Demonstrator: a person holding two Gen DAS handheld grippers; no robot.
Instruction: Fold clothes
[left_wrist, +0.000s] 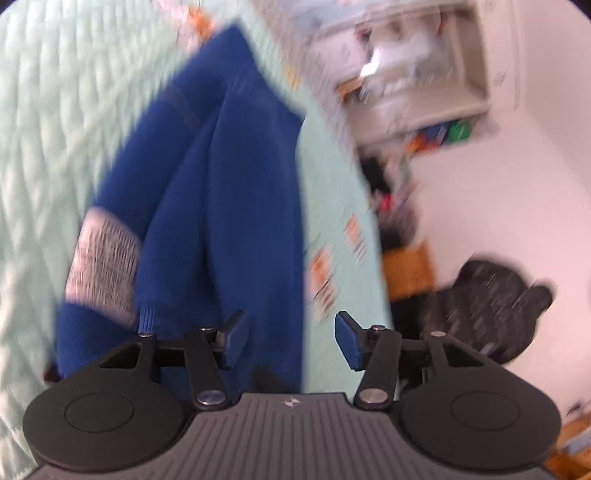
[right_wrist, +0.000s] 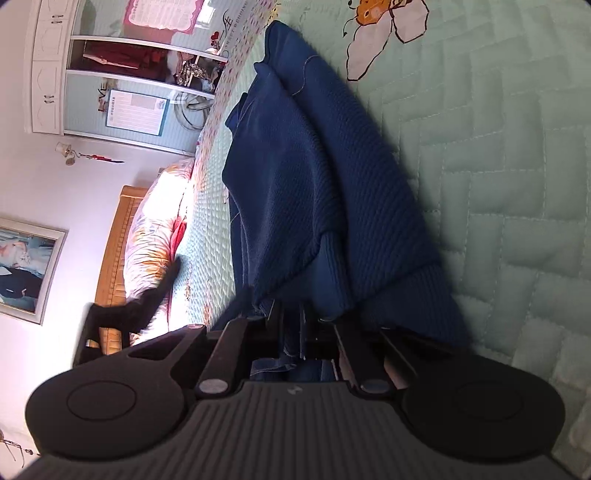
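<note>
The blue sweater (left_wrist: 229, 206) lies on the pale green quilted bedspread (left_wrist: 48, 122), stretched away from both grippers. In the left wrist view it runs ahead and under the left finger pad (left_wrist: 236, 339), while the other pad hangs over bare bedspread; a blue ribbed cuff (left_wrist: 147, 319) and a grey patterned band (left_wrist: 103, 258) sit just to the left of the fingers. In the right wrist view the sweater (right_wrist: 314, 192) bunches straight into the right gripper (right_wrist: 295, 321), its folds converging between the two fingers.

The left view, heavily blurred, alone shows the grey band, a white shelf unit (left_wrist: 417, 74) and a dark object (left_wrist: 487, 306) on the floor. The right view is sharp and alone shows a flower print (right_wrist: 388, 33) on the bedspread, a floral pillow (right_wrist: 155, 236), a wooden headboard (right_wrist: 114, 258) and a framed picture (right_wrist: 26, 266) on the wall.

The left gripper (left_wrist: 291, 339) stands wide apart with nothing between its pads. The right gripper's fingers are drawn close together, pinching a gathered edge of the sweater, cloth spilling out on both sides
</note>
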